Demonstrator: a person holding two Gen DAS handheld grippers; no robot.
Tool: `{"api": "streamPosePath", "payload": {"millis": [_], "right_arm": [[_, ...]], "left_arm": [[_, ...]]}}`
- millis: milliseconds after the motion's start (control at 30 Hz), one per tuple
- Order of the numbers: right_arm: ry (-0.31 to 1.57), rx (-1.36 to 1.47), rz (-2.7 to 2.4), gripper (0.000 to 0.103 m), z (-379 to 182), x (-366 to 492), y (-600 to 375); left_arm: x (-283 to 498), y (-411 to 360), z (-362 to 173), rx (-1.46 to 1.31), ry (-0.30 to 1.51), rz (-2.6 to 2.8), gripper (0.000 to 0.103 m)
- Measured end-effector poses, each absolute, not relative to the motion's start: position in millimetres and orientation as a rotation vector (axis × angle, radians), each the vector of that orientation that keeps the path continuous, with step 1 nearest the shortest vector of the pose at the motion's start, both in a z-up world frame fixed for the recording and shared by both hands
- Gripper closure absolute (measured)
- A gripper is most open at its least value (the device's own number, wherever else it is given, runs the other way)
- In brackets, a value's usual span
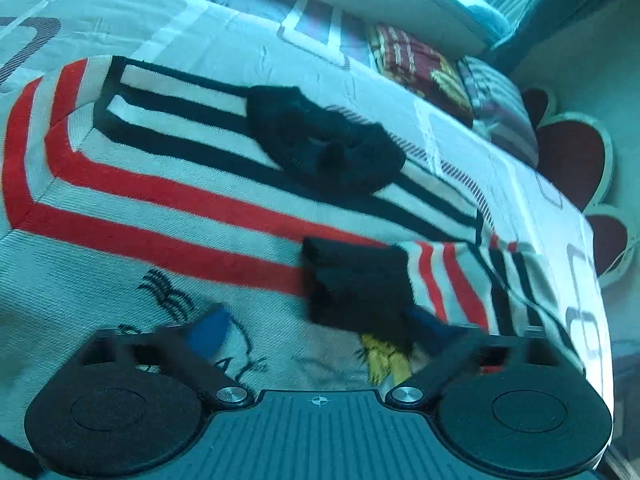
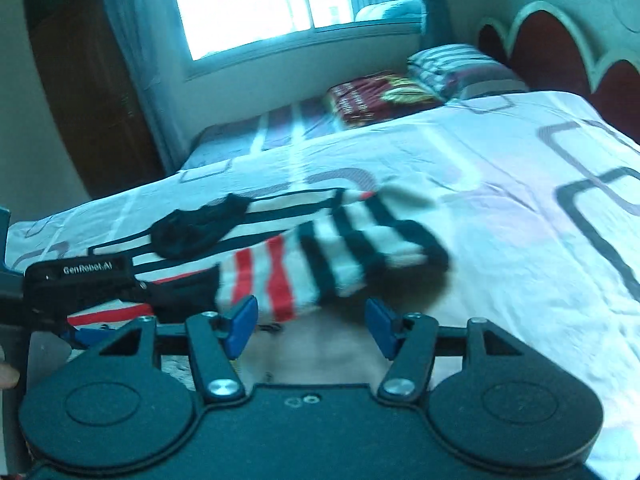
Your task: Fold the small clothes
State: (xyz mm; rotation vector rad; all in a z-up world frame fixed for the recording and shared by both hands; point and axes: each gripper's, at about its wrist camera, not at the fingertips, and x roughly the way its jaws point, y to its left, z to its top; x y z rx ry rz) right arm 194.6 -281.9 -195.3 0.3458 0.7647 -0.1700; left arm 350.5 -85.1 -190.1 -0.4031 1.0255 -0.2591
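Left gripper (image 1: 320,336): jaws apart, tilted down over the striped sweater (image 1: 168,200); a dark folded edge (image 1: 356,284) lies just ahead by the right-hand finger; contact unclear, blurred.
Right gripper (image 2: 310,322): jaws partly open, nothing pressed between the blue pads (image 2: 242,320).
Sweater sleeve (image 2: 332,256): red, white and black stripes, folded over, just beyond the right gripper's fingertips.
Black garment (image 1: 324,140): crumpled on the sweater, farther back.
Bed (image 2: 520,200): carries everything.
Pillows (image 2: 384,96): far end, near the headboard (image 2: 548,44).
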Motion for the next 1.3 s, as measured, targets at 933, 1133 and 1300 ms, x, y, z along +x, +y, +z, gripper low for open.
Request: {"api": "streamPosePath", "payload": {"millis": [933,1133,1300], "right_arm": [[0.845,0.341,-0.321,0.089,-244.1,219.8,-301.1],[0.876,0.354,-0.313,0.074,-247.7,215.5,-310.1],[0.88,0.374,-0.293,0.072,-245.5,212.6,-308.4]], "left_arm": [[345.8,19.4,-169.0,-0.525,0.829,-0.096,0.103],[350.4,16.7,-184.8,-0.559,0.909,-0.142,0.101],[348.6,10.6,-184.9,-0.627,0.868,-0.138,0.0]]}}
